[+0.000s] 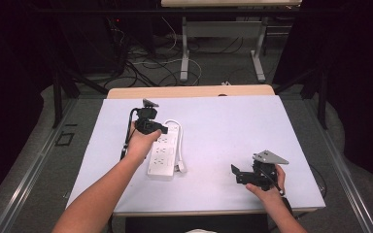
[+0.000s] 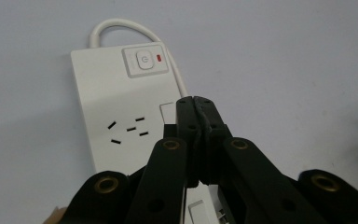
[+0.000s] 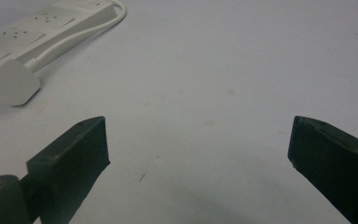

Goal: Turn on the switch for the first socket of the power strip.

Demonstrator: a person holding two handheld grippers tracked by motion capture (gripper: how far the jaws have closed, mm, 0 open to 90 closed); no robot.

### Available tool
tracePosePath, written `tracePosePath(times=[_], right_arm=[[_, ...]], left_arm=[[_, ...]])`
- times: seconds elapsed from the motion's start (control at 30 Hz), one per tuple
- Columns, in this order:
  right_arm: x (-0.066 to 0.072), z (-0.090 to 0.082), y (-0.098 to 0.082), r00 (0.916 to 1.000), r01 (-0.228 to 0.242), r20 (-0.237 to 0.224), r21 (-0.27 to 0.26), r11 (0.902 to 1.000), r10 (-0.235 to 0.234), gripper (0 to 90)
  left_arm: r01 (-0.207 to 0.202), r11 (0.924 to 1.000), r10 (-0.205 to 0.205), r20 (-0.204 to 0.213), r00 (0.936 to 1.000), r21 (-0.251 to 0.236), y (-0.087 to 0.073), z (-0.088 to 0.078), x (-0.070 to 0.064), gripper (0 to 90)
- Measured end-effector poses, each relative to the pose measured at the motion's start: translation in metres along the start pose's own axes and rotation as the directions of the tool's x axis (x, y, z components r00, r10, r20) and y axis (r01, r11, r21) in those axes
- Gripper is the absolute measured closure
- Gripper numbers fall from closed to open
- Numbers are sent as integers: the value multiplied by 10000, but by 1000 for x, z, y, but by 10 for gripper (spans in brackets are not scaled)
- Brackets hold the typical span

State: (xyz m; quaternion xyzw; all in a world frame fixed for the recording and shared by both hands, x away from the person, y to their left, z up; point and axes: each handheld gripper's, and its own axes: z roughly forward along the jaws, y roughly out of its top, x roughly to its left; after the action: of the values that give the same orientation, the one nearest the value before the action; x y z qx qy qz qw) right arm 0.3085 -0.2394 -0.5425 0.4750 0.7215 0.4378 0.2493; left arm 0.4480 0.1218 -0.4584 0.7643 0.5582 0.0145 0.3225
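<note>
At the bottom of the left gripper view the left gripper has its jaws pressed together on nothing, aimed like a fingertip toward the power strip's switch at upper centre, while the right gripper gapes empty aside.

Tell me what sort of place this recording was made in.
Probably a lab or workshop recording station: a white-topped work table ringed by dark curtains, loose cables tangled on the grey floor, and a metal-legged desk behind.
</note>
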Motion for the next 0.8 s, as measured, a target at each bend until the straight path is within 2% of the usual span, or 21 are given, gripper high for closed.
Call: tracePosePath(times=[0.33,0.53,0.8], right_arm=[[0,-1,0,9999,-95,-61,54,9999,95,42],[-1,-1,0,10000,-63,-29,-1,10000,63,43],[-2,-1,1,10000,-34,-26,17,10000,34,46]], left_arm=[[33,9999,-33,28,10000,160,8,15,-6,900],[-50,9990,56,-131,9999,443,10,27,-11,900],[109,9980,-87,-361,9993,616,11,37,-9,900]])
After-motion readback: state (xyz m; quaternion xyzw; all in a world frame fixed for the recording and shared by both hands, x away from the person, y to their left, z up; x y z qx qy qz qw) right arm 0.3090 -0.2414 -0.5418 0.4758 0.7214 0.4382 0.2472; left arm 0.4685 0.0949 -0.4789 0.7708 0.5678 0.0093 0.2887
